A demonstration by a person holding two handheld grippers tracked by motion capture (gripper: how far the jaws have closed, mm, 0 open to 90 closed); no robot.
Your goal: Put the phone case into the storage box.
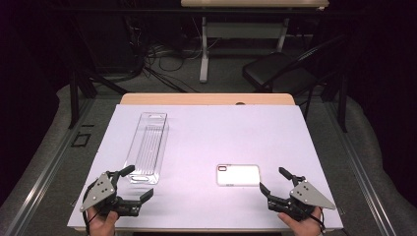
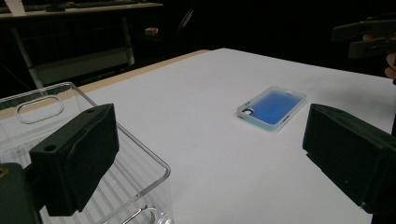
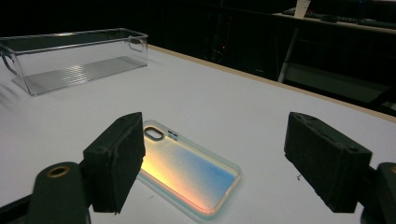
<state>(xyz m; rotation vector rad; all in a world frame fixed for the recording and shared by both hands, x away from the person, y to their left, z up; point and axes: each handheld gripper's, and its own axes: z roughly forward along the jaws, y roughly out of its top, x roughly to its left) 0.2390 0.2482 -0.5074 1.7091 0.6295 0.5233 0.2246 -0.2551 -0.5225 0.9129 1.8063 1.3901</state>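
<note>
Phone case: a clear phone case (image 1: 238, 174) lies flat on the white table (image 1: 216, 132), just ahead of the right gripper (image 1: 275, 181) and off its jaws; its camera hole points toward the bin.
Bin: a long clear plastic bin (image 1: 146, 146) stands on the table with its near end just ahead of the left gripper (image 1: 134, 182); nothing lies in it.
Right jaws: wide apart, holding nothing; in the right gripper view the phone case (image 3: 189, 170) sits between them but farther on, untouched.
Left jaws: wide apart, holding nothing; in the left gripper view the bin's near rim (image 2: 140, 154) runs just past the left-hand jaw.
Colour by view: the high view shows the case as plain white; the left gripper view shows it blue (image 2: 272, 108), the right gripper view orange fading to blue.
Ribbed floor: the right gripper view shows ridges in the bin (image 3: 74, 58).
</note>
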